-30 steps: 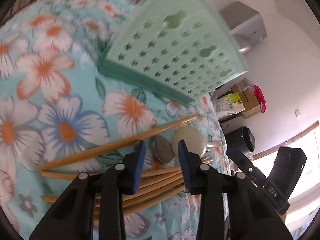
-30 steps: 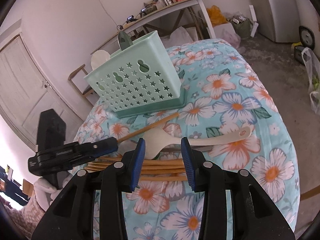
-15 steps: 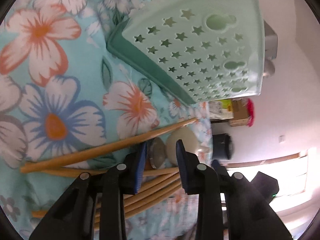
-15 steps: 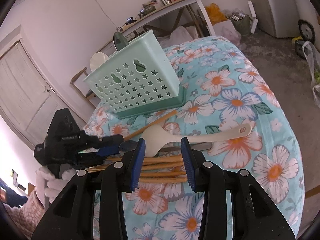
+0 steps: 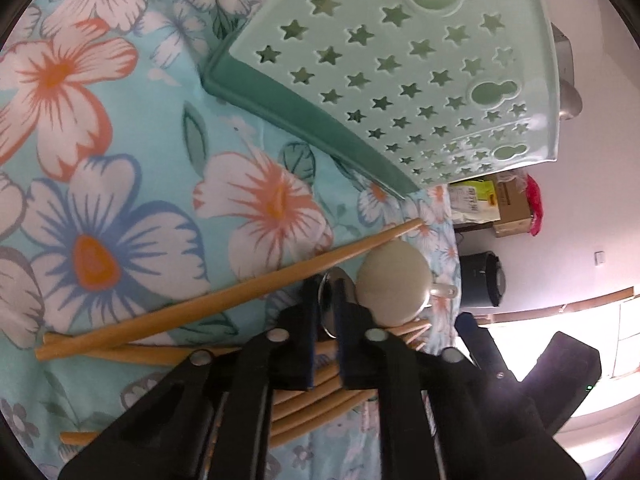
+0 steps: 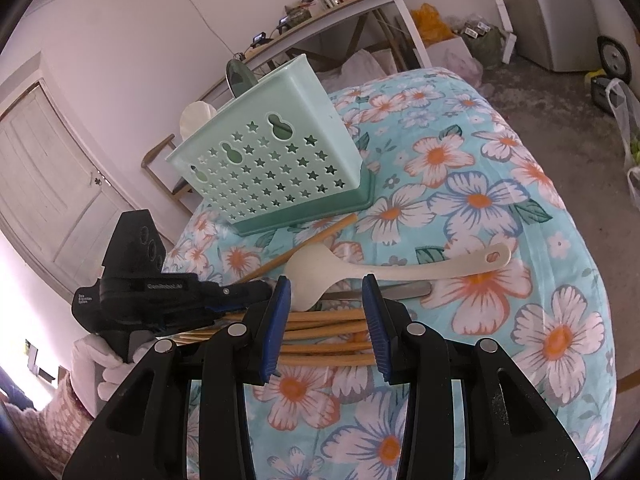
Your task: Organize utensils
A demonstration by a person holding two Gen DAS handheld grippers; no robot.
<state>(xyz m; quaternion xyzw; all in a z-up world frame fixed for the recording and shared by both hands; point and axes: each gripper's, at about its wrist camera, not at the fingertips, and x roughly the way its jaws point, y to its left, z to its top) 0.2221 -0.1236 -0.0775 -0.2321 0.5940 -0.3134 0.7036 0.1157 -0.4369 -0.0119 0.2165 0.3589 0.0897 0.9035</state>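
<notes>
A mint green star-holed basket [image 6: 276, 168] stands on the floral cloth, also in the left wrist view [image 5: 404, 76]. In front of it lie several wooden chopsticks [image 6: 328, 326], a cream rice paddle [image 6: 384, 266] and a metal spoon [image 6: 380, 291]. My left gripper [image 5: 327, 300] is shut on the metal spoon's bowl [image 5: 329, 312], next to the paddle's head [image 5: 394, 280] and above the chopsticks [image 5: 224, 300]. In the right wrist view the left gripper [image 6: 256, 292] reaches in from the left. My right gripper [image 6: 326, 304] is open and empty, hovering over the chopsticks.
The floral cloth [image 6: 500, 208] covers a rounded surface that drops off at the right and front. Two utensils [image 6: 236, 74] stand in the basket. A shelf table [image 6: 352, 4] and floor clutter lie behind.
My left gripper has moved forward and down onto the spoon and its jaws have closed on the spoon's bowl. The right gripper has barely moved.
</notes>
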